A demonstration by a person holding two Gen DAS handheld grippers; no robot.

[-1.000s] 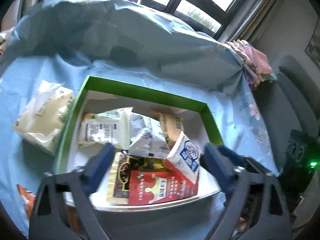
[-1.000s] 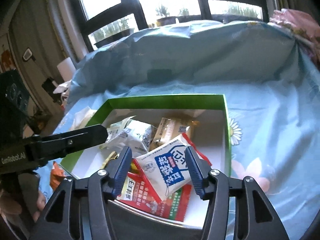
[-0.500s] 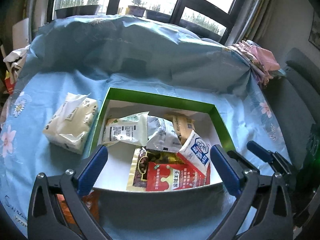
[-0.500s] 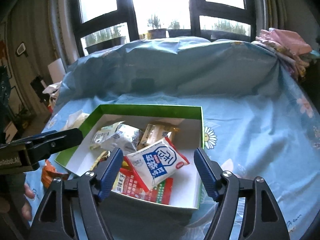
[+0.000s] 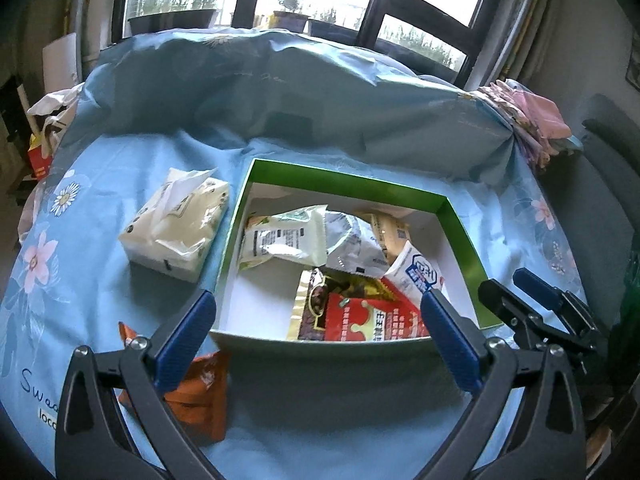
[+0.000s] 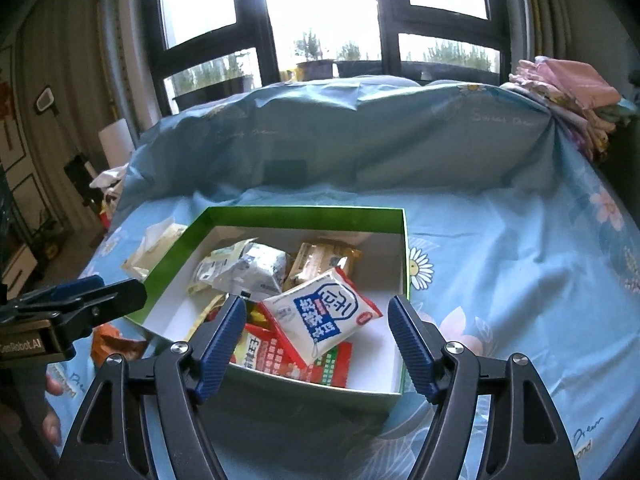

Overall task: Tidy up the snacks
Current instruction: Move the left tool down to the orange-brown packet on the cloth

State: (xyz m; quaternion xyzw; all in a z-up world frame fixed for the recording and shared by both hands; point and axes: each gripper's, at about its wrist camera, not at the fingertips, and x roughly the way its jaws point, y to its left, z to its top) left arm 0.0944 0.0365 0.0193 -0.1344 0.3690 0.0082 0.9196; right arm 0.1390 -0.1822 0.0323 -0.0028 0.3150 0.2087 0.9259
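Right gripper point(image 6: 316, 308): widened and backed off, holding nothing.
White-and-blue packet point(image 6: 326, 314): released into green box point(image 6: 304, 213) (atop the others).
Left gripper point(image 5: 318, 306): spread, empty, retreated.

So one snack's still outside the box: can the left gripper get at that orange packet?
Probably yes: the orange packet lies uncovered on the cloth just under the left gripper's open jaws, beside the green box.
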